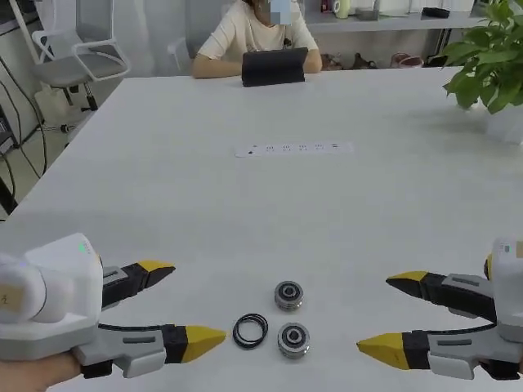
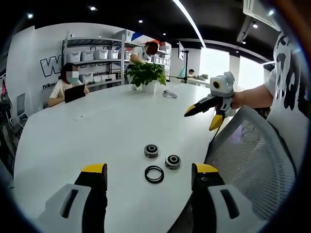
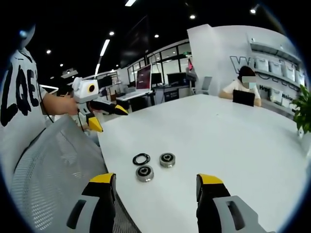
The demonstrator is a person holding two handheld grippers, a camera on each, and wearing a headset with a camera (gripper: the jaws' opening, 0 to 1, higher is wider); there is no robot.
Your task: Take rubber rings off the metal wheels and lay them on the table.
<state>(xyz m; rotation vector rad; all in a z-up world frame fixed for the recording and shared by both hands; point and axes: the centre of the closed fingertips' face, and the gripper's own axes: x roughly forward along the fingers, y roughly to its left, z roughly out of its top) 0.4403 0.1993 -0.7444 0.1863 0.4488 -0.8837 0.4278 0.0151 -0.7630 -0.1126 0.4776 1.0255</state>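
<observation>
Two small metal wheels lie on the white table near its front edge: one wheel [image 1: 288,295] farther from me, the other wheel [image 1: 293,340] closer. Black rubber rings [image 1: 250,330] lie flat just left of the closer wheel. In the left gripper view the wheels [image 2: 151,150] [image 2: 173,161] and rings [image 2: 154,174] sit ahead of the jaws; in the right gripper view I see the wheels [image 3: 167,159] [image 3: 145,173] and rings [image 3: 141,158]. My left gripper [image 1: 189,304] stands open left of the rings. My right gripper [image 1: 384,314] stands open right of the wheels. Neither holds anything.
A white power strip [image 1: 294,149] lies mid-table. A person sits at the far side behind a dark tablet [image 1: 274,67]. A potted plant [image 1: 489,61] stands at the far right. A mesh chair back [image 2: 248,160] is beside the table's front edge.
</observation>
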